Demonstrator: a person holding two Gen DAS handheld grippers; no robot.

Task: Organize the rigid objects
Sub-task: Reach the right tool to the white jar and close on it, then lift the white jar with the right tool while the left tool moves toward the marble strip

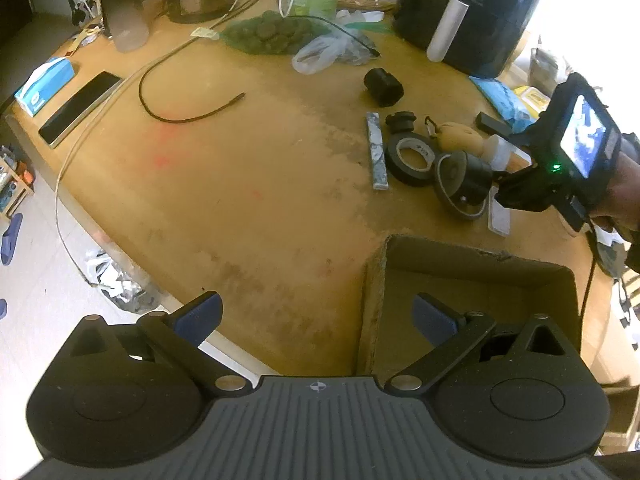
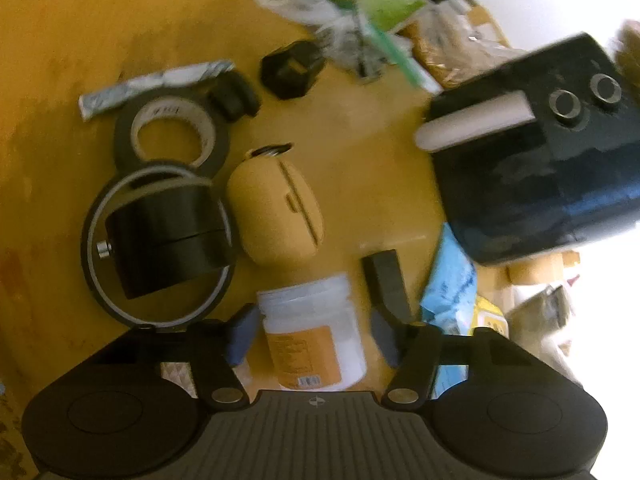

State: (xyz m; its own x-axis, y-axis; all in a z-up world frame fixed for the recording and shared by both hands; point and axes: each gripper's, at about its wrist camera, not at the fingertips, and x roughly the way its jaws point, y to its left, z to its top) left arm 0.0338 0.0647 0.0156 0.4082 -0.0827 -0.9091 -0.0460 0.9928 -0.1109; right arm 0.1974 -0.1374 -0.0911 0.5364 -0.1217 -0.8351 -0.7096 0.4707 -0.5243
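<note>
Here, right gripper (image 2: pixel 314 334) fingers spread wide, straddling a white jar (image 2: pixel 314 336) lying on the bench (image 2: pixel 60 20), pads not touching it. At eleven o'clock, black cylinder in a ring (image 2: pixel 160 240); at twelve, tan case (image 2: pixel 276 216); beyond, tape roll (image 2: pixel 172 132). At one o'clock, black air fryer (image 2: pixel 552 184). Left gripper (image 1: pixel 318 316) likewise spread, holding nothing, above the bench edge, cardboard box (image 1: pixel 472 280) at one o'clock.

Black left tool (image 1: pixel 316 316), blue pads (image 1: pixel 200 316), silver pivot screws, ribbed grey base, crosshair mark, seemingly bare wrist
</note>
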